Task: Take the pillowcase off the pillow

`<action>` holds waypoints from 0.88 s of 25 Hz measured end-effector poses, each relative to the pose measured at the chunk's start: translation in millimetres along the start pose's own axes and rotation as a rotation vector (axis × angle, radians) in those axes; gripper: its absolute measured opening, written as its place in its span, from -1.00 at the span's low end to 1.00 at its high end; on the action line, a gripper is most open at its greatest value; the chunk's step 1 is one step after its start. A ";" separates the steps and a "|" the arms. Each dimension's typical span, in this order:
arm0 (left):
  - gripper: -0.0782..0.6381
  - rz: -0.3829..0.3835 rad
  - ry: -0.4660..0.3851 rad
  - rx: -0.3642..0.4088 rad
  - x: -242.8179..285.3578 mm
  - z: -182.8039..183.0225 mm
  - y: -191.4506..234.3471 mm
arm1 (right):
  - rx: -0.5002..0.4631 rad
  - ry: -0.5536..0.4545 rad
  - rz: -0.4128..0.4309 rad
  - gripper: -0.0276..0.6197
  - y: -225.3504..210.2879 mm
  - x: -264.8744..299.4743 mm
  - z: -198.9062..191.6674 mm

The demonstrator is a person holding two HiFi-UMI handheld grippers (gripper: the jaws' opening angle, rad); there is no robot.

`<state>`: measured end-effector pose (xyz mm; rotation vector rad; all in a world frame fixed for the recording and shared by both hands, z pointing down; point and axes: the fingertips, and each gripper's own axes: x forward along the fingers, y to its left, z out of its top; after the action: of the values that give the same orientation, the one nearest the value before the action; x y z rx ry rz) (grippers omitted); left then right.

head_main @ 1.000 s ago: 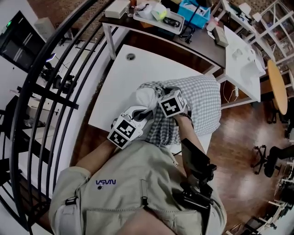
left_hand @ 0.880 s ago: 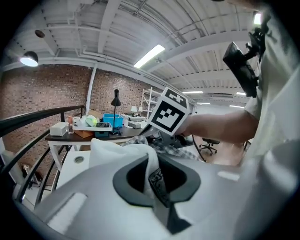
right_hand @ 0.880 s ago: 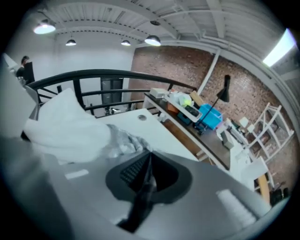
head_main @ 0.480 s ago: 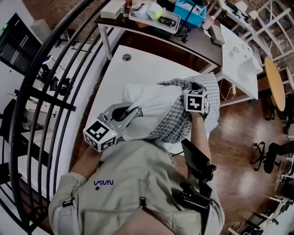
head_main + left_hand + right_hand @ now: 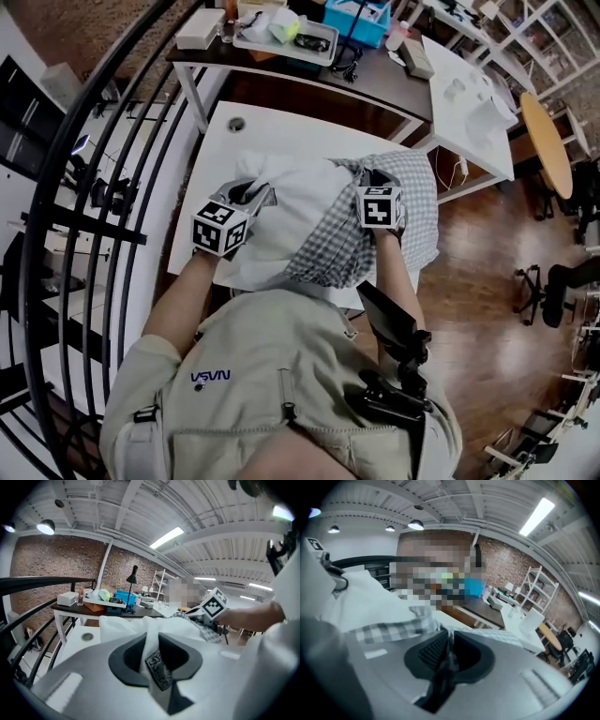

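- The pillow point(image 5: 295, 202) is lying on the white tabletop point(image 5: 272, 131) in front of the person. Its left part is showing bare white and its right part is sitting inside the checked pillowcase point(image 5: 412, 211).
- The pillowcase is bunching in folds across the pillow's middle. It is spreading flatter toward the tabletop's right edge.
- The left gripper point(image 5: 260, 193) is working at the pillow's bare left end. Its jaws are standing narrow and have just been opening a little. A fold of white pillow cloth with a printed label point(image 5: 158, 667) is being pinched between them.
- The right gripper point(image 5: 371, 174) is working on the bunched pillowcase at the pillow's right side. Its jaws are also narrow and have just been opening a little, with a strip of checked cloth caught between them.
- The two grippers are sitting well apart, with the exposed pillow between them.
- Beyond the tabletop, a dark desk point(image 5: 375, 80) is carrying a tray point(image 5: 281, 37) and a blue bin point(image 5: 361, 19).
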<state>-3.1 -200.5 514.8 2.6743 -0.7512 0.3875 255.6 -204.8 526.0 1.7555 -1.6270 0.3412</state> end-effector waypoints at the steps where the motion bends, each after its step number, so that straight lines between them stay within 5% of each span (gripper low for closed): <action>1: -0.59 0.005 0.008 0.010 4.6 -0.3 1.1 | 0.008 -0.022 0.012 -0.77 4.0 -5.0 2.4; 4: -0.12 0.018 0.004 0.029 -0.4 2.1 -3.1 | 0.076 -0.076 0.047 -0.56 13.3 -29.9 3.4; 7: 0.06 0.053 -0.011 0.067 -24.2 1.7 -15.6 | 0.127 -0.132 0.073 -0.52 28.3 -66.1 1.0; 13: 0.08 0.061 0.102 0.055 -64.9 -50.8 -49.4 | 0.186 -0.112 0.171 -0.52 89.7 -137.8 -48.1; 18: 0.14 -0.019 0.264 -0.011 -64.6 -120.9 -67.5 | 0.229 0.054 0.247 -0.52 153.1 -163.8 -112.3; 22: 0.19 -0.067 0.311 0.008 -36.0 -138.8 -70.3 | 0.211 0.158 0.324 -0.39 194.4 -154.3 -141.9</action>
<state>-17.9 -74.0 611.2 2.5524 -0.5653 0.7675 82.3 12.8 592.2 1.5637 -1.8105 0.8088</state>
